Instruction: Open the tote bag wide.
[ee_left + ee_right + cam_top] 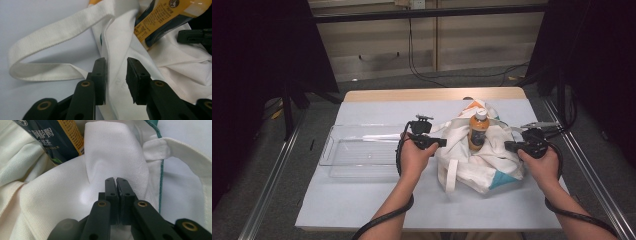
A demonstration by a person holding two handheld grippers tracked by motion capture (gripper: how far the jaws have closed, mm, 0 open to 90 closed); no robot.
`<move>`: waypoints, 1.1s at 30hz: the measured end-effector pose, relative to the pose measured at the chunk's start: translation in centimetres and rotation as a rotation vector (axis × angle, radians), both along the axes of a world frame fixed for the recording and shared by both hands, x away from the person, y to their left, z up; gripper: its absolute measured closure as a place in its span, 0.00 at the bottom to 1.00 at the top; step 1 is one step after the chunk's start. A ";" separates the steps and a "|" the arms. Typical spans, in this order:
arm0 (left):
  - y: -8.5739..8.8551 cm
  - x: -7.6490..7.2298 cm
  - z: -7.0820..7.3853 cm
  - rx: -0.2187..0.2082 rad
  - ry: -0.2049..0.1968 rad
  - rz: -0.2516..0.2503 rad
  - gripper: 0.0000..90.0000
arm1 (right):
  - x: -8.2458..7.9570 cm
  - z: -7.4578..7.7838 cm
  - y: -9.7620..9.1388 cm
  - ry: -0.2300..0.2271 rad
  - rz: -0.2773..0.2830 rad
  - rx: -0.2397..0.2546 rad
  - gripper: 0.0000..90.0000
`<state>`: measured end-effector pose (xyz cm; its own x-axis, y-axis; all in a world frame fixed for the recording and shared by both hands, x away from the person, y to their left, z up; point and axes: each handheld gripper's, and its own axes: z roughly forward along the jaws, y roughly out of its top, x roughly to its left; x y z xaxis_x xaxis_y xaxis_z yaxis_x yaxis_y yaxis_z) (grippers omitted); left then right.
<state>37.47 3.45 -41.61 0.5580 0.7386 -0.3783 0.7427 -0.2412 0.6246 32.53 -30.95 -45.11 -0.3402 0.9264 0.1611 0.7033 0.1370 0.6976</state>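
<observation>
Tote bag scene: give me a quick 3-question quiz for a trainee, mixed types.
1. True or false: the right gripper has its jaws pinched shut on the cloth of the tote bag.
2. Multiple choice: where does the bottle stand? A) in the clear tray B) upright in the bag's mouth C) flat on the bare table
3. Fill in: in the left gripper view, the left gripper has its jaws standing ____ around the bag's edge, with a gap between pads and cloth.

Key: 1 true; 2 B; 3 open. The clear tray lies to the left of the bag, apart from it.
</observation>
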 end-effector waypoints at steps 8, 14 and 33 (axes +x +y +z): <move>0.3 -0.1 1.2 0.007 -0.024 0.002 0.93 | -0.1 -0.1 0.1 0.003 -0.005 0.003 0.98; -0.1 -0.5 1.0 -0.011 -0.014 -0.017 1.00 | -0.1 -0.2 0.1 -0.002 -0.006 0.003 0.98; 0.7 0.4 -2.8 0.023 0.052 0.029 1.00 | -0.2 -0.7 -0.1 -0.008 -0.003 0.020 0.99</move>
